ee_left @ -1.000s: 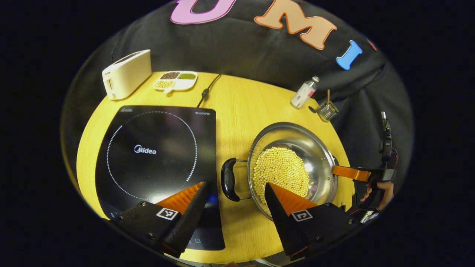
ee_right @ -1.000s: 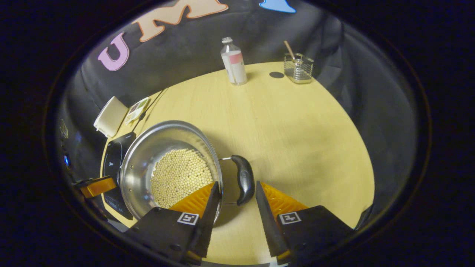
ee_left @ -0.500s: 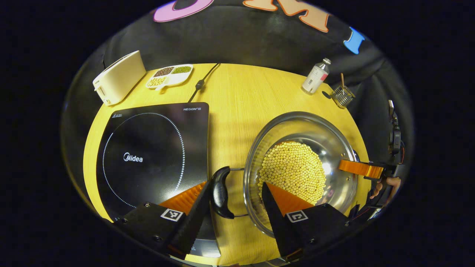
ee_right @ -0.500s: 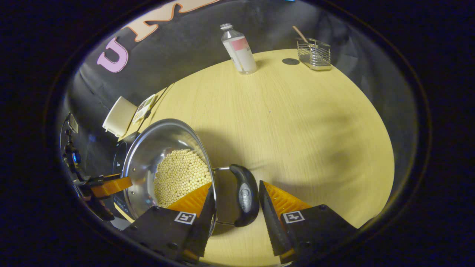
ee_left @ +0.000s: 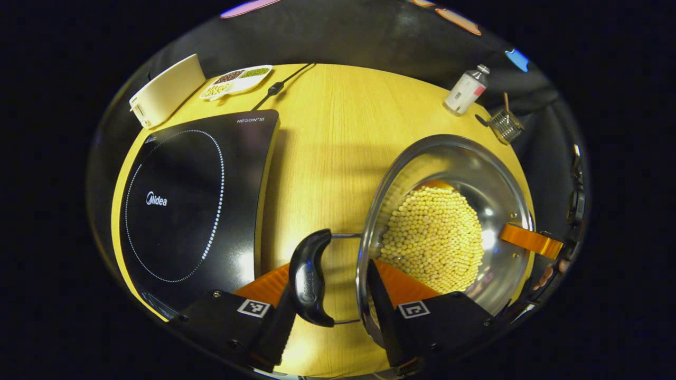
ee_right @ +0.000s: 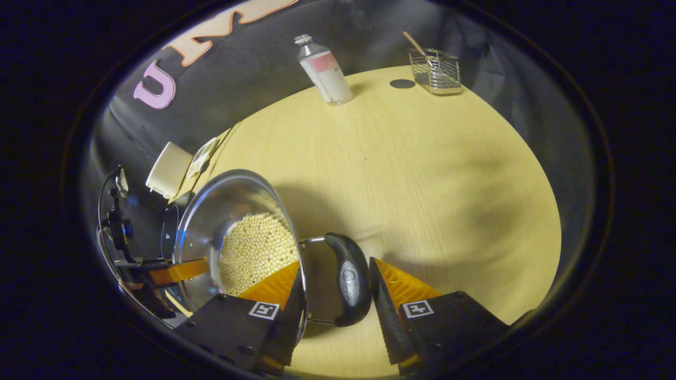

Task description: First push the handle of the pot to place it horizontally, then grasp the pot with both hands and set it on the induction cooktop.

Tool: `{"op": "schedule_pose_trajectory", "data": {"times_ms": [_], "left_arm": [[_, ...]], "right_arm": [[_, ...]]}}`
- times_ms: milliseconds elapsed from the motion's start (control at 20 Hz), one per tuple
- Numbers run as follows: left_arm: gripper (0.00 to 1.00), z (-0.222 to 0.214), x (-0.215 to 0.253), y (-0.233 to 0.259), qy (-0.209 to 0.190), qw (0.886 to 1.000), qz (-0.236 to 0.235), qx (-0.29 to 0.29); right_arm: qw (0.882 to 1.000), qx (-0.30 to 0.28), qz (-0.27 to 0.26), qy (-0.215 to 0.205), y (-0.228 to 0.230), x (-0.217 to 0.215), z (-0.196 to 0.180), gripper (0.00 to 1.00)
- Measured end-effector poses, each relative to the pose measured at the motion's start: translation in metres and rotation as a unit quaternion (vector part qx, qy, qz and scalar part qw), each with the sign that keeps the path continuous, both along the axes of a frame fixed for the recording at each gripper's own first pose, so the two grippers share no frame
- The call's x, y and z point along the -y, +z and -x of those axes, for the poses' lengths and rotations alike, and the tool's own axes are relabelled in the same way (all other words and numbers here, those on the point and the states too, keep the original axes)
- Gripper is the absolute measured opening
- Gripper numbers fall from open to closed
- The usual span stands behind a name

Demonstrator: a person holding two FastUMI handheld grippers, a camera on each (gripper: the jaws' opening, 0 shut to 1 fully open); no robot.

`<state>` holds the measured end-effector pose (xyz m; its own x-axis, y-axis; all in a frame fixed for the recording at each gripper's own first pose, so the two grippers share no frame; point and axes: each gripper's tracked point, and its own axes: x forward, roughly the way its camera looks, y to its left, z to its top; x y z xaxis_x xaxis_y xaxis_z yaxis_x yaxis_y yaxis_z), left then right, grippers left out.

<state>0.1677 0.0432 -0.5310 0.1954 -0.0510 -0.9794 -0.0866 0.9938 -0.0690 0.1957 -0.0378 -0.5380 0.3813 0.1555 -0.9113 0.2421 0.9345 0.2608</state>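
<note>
Pot (ee_left: pixel 449 211) with yellow beans stands on tabletop (ee_left: pixel 327 132) near right edge, beside induction cooktop (ee_left: pixel 185 200), not on it. Left tool (ee_left: pixel 330 295) spread around pot's left handle (ee_left: pixel 309 277). Right tool (ee_right: pixel 335 293) spread around right handle (ee_right: pixel 348 279); no pinch yet.

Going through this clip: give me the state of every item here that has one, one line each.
Pot: upright on the table, off the cooktop, holding yellow beans.
Left handle: between the open left tool's fingers.
Right handle: between the open right tool's fingers.
Induction cooktop: bare.
Bottle: upright, capped.
Wire basket: upright, stick inside.
Divided dish: filled.
</note>
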Motion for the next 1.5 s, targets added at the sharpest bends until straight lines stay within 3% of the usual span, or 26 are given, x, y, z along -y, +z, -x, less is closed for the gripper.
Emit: {"op": "schedule_pose_trajectory", "data": {"times_ms": [50, 100, 150, 300, 450, 500, 700, 950, 1100, 1200, 1350, 1400, 1500], "left_arm": [[0.73, 0.001, 0.001, 0.000, 0.004, 1.000, 0.002, -0.001], [0.71, 0.003, 0.001, 0.000, 0.006, 1.000, 0.005, -0.005], [0.73, 0.004, 0.001, 0.002, 0.011, 1.000, 0.011, -0.010], [0.63, 0.006, 0.005, 0.005, 0.053, 0.997, 0.045, -0.031], [0.57, 0.013, 0.009, 0.007, 0.052, 0.997, 0.048, -0.039], [0.57, 0.013, 0.010, 0.008, 0.049, 0.997, 0.047, -0.035], [0.53, 0.007, 0.013, 0.038, 0.023, 0.999, 0.044, 0.008], [0.53, 0.007, -0.007, 0.069, 0.018, 0.998, 0.048, 0.026], [0.55, 0.009, -0.032, 0.085, 0.022, 0.997, 0.050, 0.048], [0.51, 0.014, -0.055, 0.094, 0.026, 0.996, 0.055, 0.059], [0.54, 0.022, -0.096, 0.104, 0.030, 0.995, 0.062, 0.071], [0.52, 0.025, -0.110, 0.107, 0.030, 0.994, 0.064, 0.078], [0.52, 0.030, -0.136, 0.111, 0.033, 0.993, 0.072, 0.088]], "right_arm": [[1.000, 0.001, 0.009, 0.001, -0.007, 0.001, -0.001, 0.65], [1.000, 0.003, 0.015, 0.006, -0.004, 0.002, -0.003, 0.55], [1.000, 0.005, 0.015, 0.009, -0.005, 0.001, -0.003, 0.55], [1.000, 0.007, 0.006, 0.010, 0.000, 0.003, -0.002, 0.48], [1.000, 0.003, 0.003, 0.013, 0.000, 0.005, 0.003, 0.39], [1.000, 0.001, -0.001, 0.007, 0.001, 0.007, 0.006, 0.46], [1.000, 0.009, -0.019, -0.013, 0.019, 0.005, 0.014, 0.45], [0.999, 0.026, -0.022, -0.020, 0.046, -0.019, 0.020, 0.45], [0.999, 0.033, -0.021, -0.019, 0.060, -0.045, 0.019, 0.45], [0.999, 0.037, -0.018, -0.016, 0.067, -0.070, 0.020, 0.45], [0.999, 0.042, -0.009, -0.013, 0.075, -0.112, 0.025, 0.46], [0.999, 0.041, -0.008, -0.014, 0.077, -0.127, 0.025, 0.42], [0.999, 0.038, -0.005, -0.015, 0.077, -0.157, 0.032, 0.46]]}}
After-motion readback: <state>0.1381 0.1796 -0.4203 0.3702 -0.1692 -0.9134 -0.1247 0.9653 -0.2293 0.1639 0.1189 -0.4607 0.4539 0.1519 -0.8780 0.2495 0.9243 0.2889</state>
